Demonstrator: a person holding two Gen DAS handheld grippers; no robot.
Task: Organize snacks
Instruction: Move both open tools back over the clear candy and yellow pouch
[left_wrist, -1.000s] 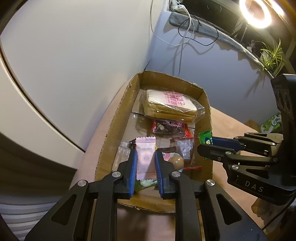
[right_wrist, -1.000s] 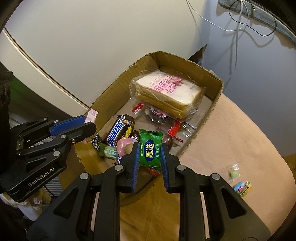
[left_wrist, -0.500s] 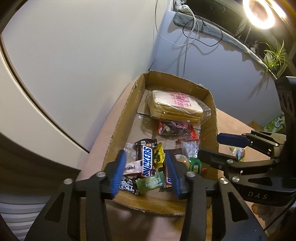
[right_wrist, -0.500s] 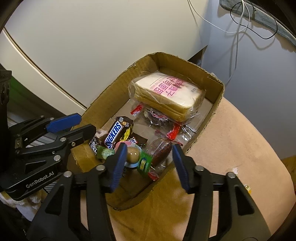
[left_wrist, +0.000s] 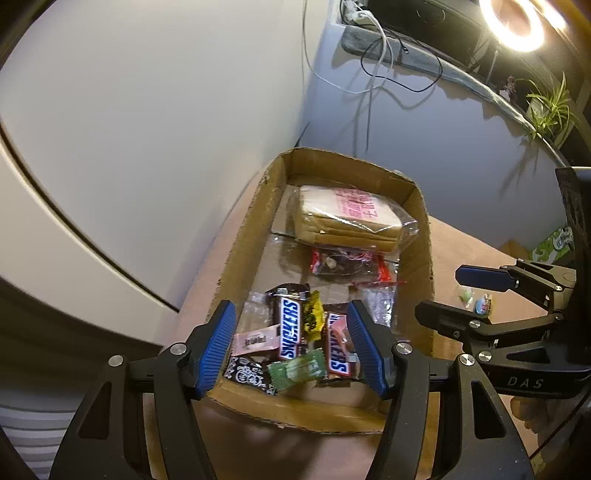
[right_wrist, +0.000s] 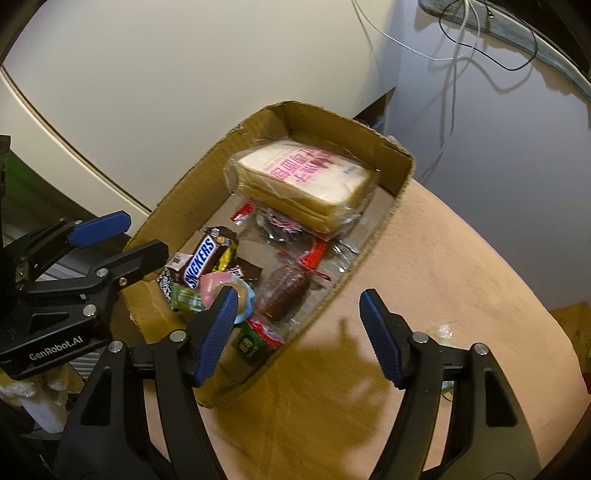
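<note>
Box: a shallow cardboard box is lying on the tan bench, its far end close to the pale wall.
Open room: bare bench is stretching to the right of the box; a bare strip of the box floor is showing along its left wall, between the bread and the candy.
Loose pieces: two small sweets are lying on the bench right of the box, well apart from it.
Bread: a clear bag of sliced bread with pink print is filling the far end of the box.
Red packet: a clear packet with red ends is lying just in front of the bread.
Candy: a Snickers bar, a second Snickers, a pink packet, a green packet and a black patterned packet are crowding the near end.
Dark roll: a dark red wrapped roll is lying by the right wall, a green wrapper near it in the front corner.
Left tool: the left tool is hanging over the near end, its jaws just having been opening, now wide and holding nothing; the candy is lying below between the pads, apart from them.
Right tool: the right tool is straddling the right wall of the box, its jaws just having been opening, now wide and empty; the green wrapper is lying just beside its left pad.
</note>
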